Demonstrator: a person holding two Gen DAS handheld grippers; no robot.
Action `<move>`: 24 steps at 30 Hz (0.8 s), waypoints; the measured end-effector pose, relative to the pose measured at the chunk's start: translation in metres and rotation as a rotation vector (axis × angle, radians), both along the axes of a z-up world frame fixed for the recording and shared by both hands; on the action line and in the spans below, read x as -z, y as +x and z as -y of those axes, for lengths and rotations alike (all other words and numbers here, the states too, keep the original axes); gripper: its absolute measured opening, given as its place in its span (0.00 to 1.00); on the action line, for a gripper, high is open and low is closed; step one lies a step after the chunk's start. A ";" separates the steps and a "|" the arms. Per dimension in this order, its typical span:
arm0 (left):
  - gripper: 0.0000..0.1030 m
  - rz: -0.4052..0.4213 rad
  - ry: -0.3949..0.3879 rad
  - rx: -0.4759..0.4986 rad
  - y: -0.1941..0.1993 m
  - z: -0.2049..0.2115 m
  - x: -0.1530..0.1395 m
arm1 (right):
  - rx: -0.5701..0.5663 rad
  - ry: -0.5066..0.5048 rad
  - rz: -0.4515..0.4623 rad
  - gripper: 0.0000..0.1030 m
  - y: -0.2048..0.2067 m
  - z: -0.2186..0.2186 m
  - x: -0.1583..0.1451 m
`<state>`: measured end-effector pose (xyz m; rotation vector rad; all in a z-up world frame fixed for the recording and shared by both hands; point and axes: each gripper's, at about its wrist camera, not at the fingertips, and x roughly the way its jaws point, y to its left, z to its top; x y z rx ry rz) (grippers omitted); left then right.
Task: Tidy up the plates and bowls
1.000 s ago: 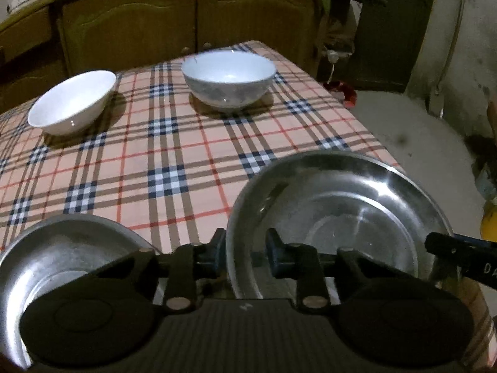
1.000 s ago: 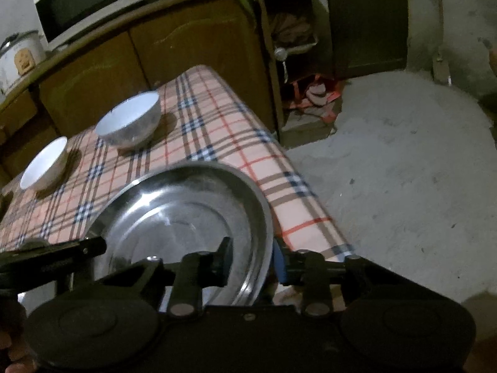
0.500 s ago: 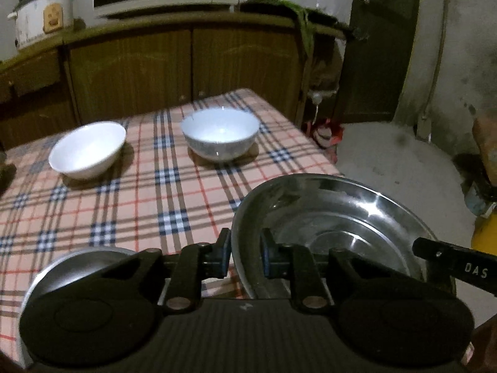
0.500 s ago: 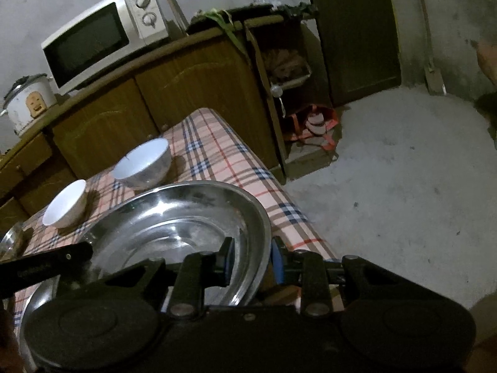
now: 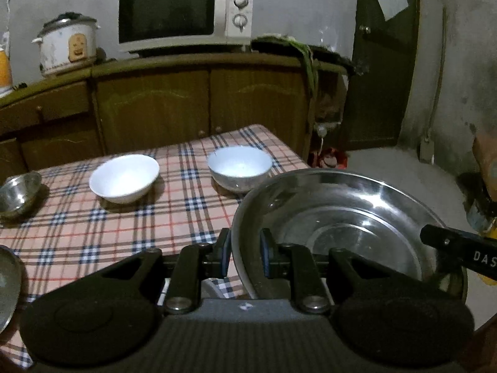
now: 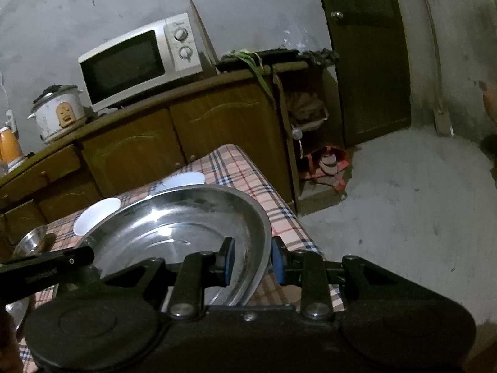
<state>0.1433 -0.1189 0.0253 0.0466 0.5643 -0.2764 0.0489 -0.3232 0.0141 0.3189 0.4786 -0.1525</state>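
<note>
My left tool (image 5: 245,256) and right tool (image 6: 252,262) each clamp opposite rims of one steel plate (image 5: 341,217). Only the left view shows both white bowls (image 5: 124,177) whole.

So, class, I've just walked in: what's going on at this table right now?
A person holds one large steel plate with both handheld grippers: the left gripper is shut on its left rim, the right gripper on its right rim. Two white bowls and a small steel bowl sit on the checked tablecloth.
</note>
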 end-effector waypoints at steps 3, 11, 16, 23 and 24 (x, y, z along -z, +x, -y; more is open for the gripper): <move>0.19 0.018 -0.002 -0.010 -0.008 -0.007 -0.006 | -0.010 -0.001 0.011 0.32 -0.005 -0.006 -0.005; 0.19 0.068 0.013 -0.068 -0.024 -0.028 -0.020 | -0.054 -0.016 0.030 0.32 -0.014 -0.034 -0.018; 0.19 0.084 0.010 -0.096 -0.033 -0.043 -0.025 | -0.080 -0.025 0.038 0.32 -0.016 -0.051 -0.023; 0.19 0.099 0.021 -0.130 -0.040 -0.058 -0.027 | -0.117 -0.040 0.043 0.32 -0.016 -0.071 -0.028; 0.19 0.103 0.022 -0.134 -0.042 -0.061 -0.028 | -0.122 -0.043 0.045 0.32 -0.017 -0.074 -0.028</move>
